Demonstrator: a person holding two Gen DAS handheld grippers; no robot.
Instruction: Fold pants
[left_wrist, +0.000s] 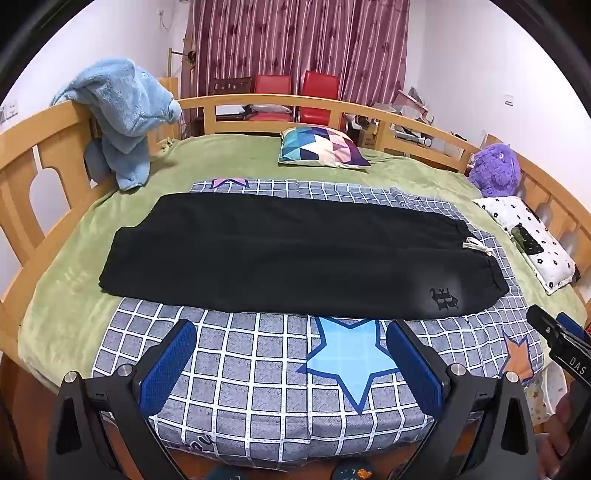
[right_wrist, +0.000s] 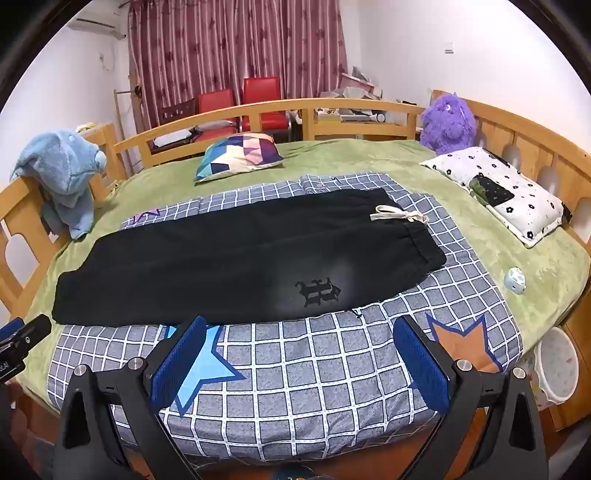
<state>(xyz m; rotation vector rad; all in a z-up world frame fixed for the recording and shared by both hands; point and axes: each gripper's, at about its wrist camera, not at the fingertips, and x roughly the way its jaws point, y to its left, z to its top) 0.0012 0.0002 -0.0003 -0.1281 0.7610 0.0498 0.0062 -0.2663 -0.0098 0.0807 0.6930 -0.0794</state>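
Black pants (left_wrist: 280, 254) lie flat across a grey checked sheet (left_wrist: 258, 369) on the bed, folded lengthwise, leg ends to the left, waistband with a white drawstring (left_wrist: 476, 246) to the right. They also show in the right wrist view (right_wrist: 221, 266), with the drawstring (right_wrist: 399, 216) and a black logo (right_wrist: 317, 291). My left gripper (left_wrist: 291, 354) is open and empty, held near the bed's front edge, short of the pants. My right gripper (right_wrist: 301, 350) is open and empty, also just short of the pants' near edge.
A green blanket (left_wrist: 74, 280) covers the bed inside a wooden rail (left_wrist: 44, 155). A blue plush (left_wrist: 125, 114) hangs at left, a patterned cushion (left_wrist: 321, 147) lies at the back, a purple plush (left_wrist: 495, 170) and white pillow (left_wrist: 532, 240) at right. A small round gadget (right_wrist: 515, 280) lies on the blanket.
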